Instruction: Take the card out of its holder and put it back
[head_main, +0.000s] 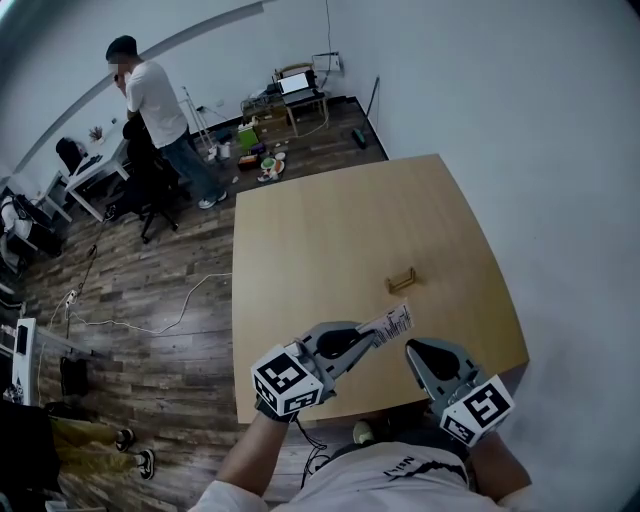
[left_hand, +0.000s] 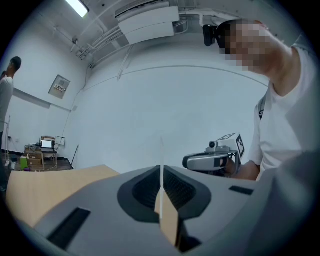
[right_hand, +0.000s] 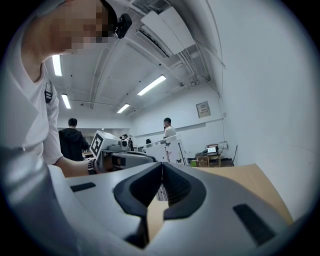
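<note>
A small wooden card holder (head_main: 401, 279) lies on the light wooden table (head_main: 330, 230), with no card in it. My left gripper (head_main: 374, 337) is shut on a white printed card (head_main: 395, 323) and holds it in the air, nearer than the holder. In the left gripper view the card (left_hand: 161, 165) shows edge-on, pinched between the jaws. My right gripper (head_main: 411, 348) hovers just right of the card, shut with nothing in it. In the right gripper view the card (right_hand: 165, 146) stands beyond the closed jaws, beside the left gripper (right_hand: 122, 159).
The table's near edge (head_main: 400, 400) runs right under both grippers. A person (head_main: 160, 110) stands far off on the wood floor by desks and chairs. Cables (head_main: 150, 315) trail on the floor to the left of the table.
</note>
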